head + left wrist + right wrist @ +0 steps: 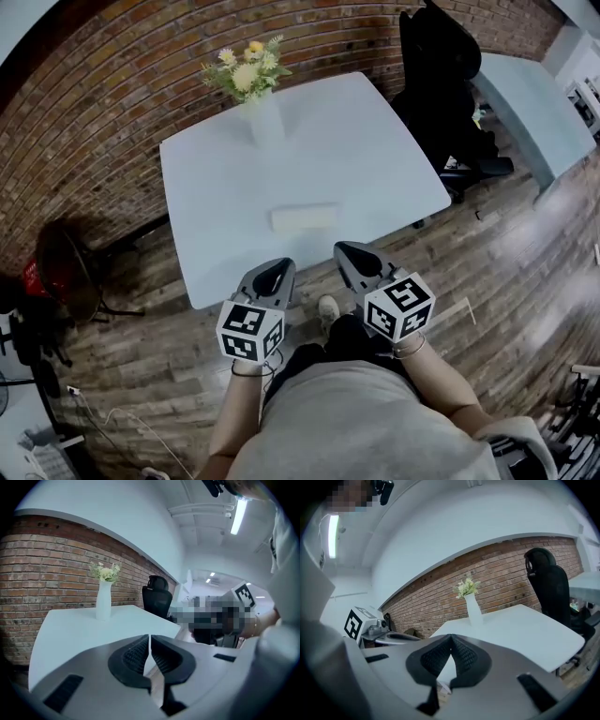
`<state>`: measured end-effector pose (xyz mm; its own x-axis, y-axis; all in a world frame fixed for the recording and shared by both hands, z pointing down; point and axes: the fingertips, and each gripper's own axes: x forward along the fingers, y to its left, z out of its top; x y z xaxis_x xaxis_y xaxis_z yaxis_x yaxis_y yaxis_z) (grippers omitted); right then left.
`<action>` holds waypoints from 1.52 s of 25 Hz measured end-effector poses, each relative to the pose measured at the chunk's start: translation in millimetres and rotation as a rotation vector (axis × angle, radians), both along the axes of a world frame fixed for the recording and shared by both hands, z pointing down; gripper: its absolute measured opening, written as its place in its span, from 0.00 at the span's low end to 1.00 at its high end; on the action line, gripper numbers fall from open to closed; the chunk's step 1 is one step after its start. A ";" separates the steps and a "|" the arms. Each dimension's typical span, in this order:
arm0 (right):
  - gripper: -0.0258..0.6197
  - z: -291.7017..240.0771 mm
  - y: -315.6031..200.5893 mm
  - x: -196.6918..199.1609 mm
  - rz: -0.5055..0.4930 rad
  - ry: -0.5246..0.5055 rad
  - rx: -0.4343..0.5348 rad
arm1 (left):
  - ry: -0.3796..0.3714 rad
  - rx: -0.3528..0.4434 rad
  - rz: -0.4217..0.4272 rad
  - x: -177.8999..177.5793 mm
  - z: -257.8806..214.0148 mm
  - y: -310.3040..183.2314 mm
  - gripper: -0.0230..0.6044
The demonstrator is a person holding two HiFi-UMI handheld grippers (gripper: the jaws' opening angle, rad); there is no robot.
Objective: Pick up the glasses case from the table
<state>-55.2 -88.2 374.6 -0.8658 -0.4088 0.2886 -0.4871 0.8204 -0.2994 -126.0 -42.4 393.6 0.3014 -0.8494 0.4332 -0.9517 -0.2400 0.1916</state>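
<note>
Pale oblong glasses case (303,217) lies untouched on white square desk (366,159), toward its near side. Left gripper (276,272) and right gripper (354,253) at near edge, jaws closed together, empty. Nothing done yet: reach, grasp and lift outstanding.

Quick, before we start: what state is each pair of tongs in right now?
Left tongs: closed, holding nothing.
Right tongs: closed, holding nothing.

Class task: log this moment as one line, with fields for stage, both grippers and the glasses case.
stage: pre-grasp | left gripper: shut, empty | right gripper: shut, empty | glasses case: flat on table, untouched
</note>
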 end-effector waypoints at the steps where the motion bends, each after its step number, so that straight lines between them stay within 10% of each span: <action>1: 0.04 1.1 -11.0 -4.4 -0.007 -0.002 -0.006 | -0.006 -0.004 -0.007 -3.7 0.3 -11.1 0.06; 16: 0.04 38.8 -90.4 -33.1 -0.089 0.032 -0.120 | -0.083 -0.165 -0.033 -35.0 50.0 -91.2 0.06; 32: 0.04 77.4 -100.6 -27.8 0.039 0.057 -0.215 | -0.286 -0.258 0.212 -60.6 87.5 -121.4 0.06; 38: 0.04 97.7 -106.3 -23.1 0.089 0.068 -0.247 | -0.450 -0.282 0.442 -56.6 117.2 -133.7 0.38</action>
<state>-78.3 -194.5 472.3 -0.8049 -0.3923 0.4452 -0.5799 0.6795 -0.4495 -182.6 -176.1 510.8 0.3324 -0.5251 0.7835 -0.7778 -0.6224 -0.0872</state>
